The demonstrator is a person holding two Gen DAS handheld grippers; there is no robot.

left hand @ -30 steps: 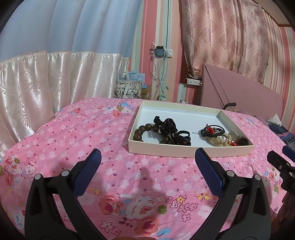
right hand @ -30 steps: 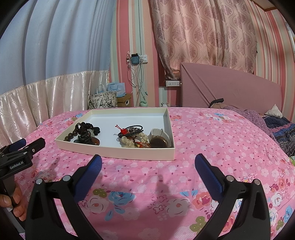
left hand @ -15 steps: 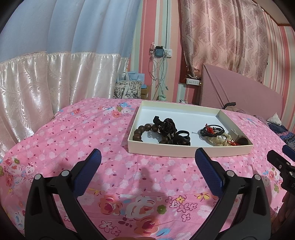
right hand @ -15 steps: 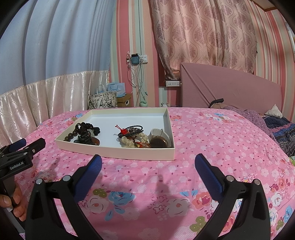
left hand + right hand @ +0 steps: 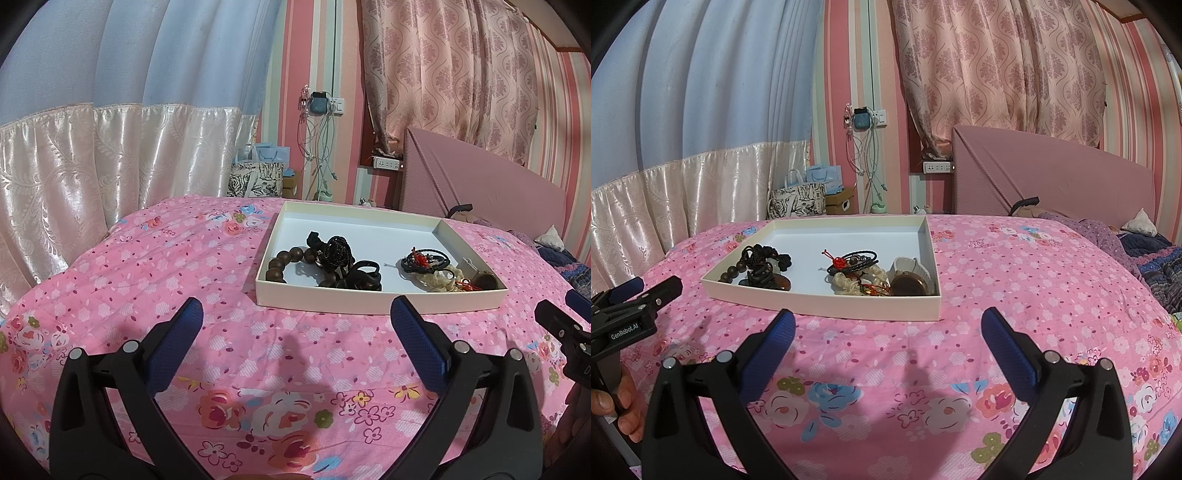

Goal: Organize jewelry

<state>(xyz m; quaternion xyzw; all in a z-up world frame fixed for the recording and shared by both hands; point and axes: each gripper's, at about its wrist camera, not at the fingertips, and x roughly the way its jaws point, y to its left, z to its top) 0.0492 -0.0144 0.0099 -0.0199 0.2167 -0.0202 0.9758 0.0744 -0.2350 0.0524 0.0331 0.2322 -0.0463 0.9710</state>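
A shallow cream tray (image 5: pixel 376 299) (image 5: pixel 827 308) lies on the pink floral bedspread and holds two jewelry piles. On its left are brown wooden beads (image 5: pixel 286 260) (image 5: pixel 733 271) with black cords (image 5: pixel 336 253). On its right are dark cord bracelets with a red knot (image 5: pixel 424 258) (image 5: pixel 851 260), a cream beaded piece (image 5: pixel 857 282) and a round brown case (image 5: pixel 908 286). My left gripper (image 5: pixel 295 321) is open and empty, short of the tray's near wall. My right gripper (image 5: pixel 886 328) is open and empty, also short of the tray.
The bedspread (image 5: pixel 147 280) runs around the tray. Satin curtains (image 5: pixel 92 158) hang on the left, a pink headboard (image 5: pixel 1052 177) stands behind, and bags (image 5: pixel 258 177) sit beyond the bed. Crumpled dark bedding (image 5: pixel 1145 254) lies at the far right.
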